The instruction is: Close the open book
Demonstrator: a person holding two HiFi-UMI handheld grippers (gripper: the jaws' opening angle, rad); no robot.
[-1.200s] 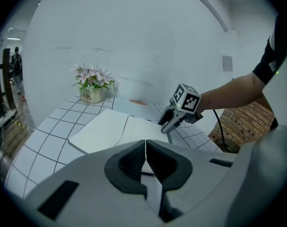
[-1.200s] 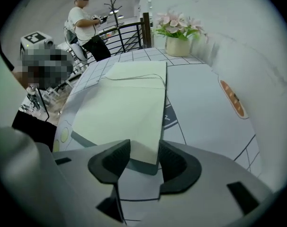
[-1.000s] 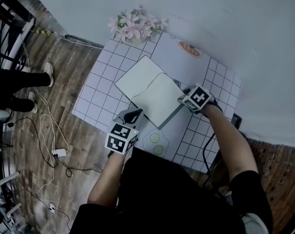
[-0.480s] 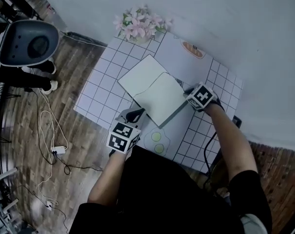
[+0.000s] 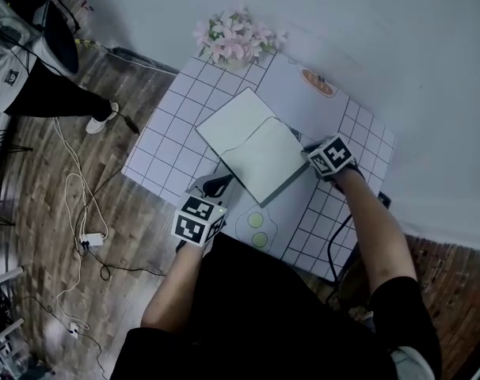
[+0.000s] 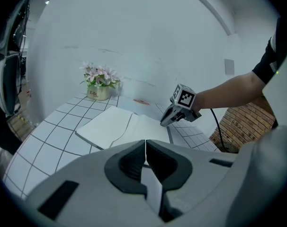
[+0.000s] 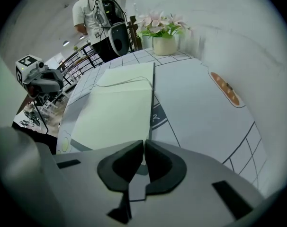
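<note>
A loose black short-sleeved top (image 5: 280,315) fills the lower centre of the head view. The grey plastic left gripper (image 5: 219,184) and the grey plastic right gripper (image 5: 307,150) each bear a white cube (image 5: 198,220) with black square markers, and both have black-lined jaws. The right gripper's jaws have just been closing on the edge of the white open book (image 5: 252,153). A thin black cable (image 6: 215,125) shows right of centre in the left gripper view.

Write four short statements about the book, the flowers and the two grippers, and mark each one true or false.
1. The book lies open on the table. True.
2. The right gripper is wide open. False: its jaws have just been closing and now pinch the book's right edge.
3. The flowers stand at the table's far edge. True.
4. The left gripper holds the flowers. False: it is shut with nothing in it, near the book's near edge.
</note>
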